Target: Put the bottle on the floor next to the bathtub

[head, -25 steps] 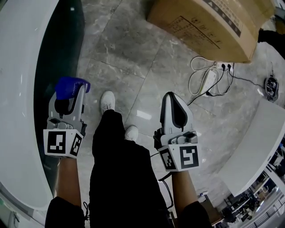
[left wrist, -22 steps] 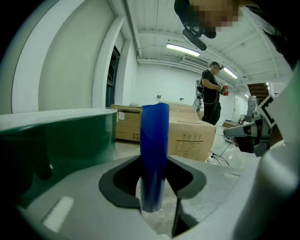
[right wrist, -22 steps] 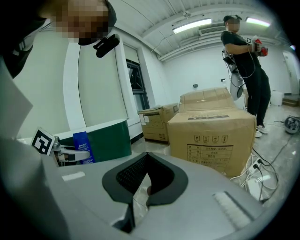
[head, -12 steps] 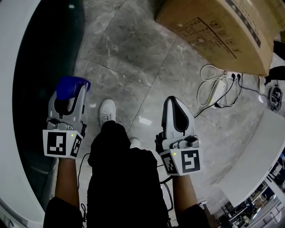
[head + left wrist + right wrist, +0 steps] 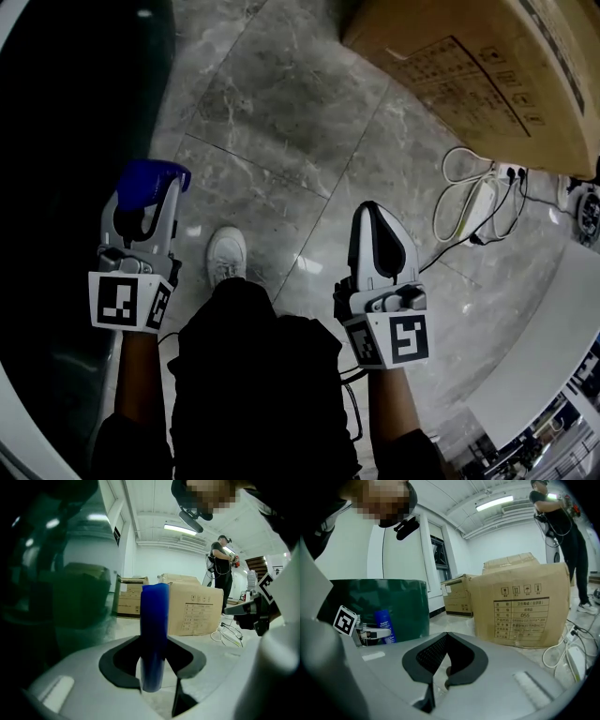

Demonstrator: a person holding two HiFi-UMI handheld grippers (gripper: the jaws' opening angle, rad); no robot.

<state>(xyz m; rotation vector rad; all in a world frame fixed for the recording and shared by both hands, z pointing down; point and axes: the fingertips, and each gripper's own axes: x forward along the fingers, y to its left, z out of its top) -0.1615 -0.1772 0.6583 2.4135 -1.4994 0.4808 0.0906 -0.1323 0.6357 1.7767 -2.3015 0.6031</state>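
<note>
A blue bottle (image 5: 150,179) is clamped in my left gripper (image 5: 142,199), held in the air beside the dark green outer wall of the bathtub (image 5: 66,141). In the left gripper view the blue bottle (image 5: 154,634) stands upright between the jaws, with the green bathtub wall (image 5: 70,597) close on the left. My right gripper (image 5: 377,234) hangs over the grey marble floor (image 5: 272,112), shut with nothing in it. In the right gripper view the jaws (image 5: 440,670) meet, and the blue bottle (image 5: 384,626) shows at the left in front of the bathtub (image 5: 379,604).
A large cardboard box (image 5: 487,66) lies on the floor at the upper right, with a white power strip and cables (image 5: 473,197) beside it. My dark trouser legs and a white shoe (image 5: 226,255) stand between the grippers. A white curved surface (image 5: 544,337) fills the right edge. Another person (image 5: 220,569) stands in the background.
The view has swung left and down: the box and cables slid right, and the tub's dark wall fills more of the left. Both grippers keep their places, the bottle still held.
</note>
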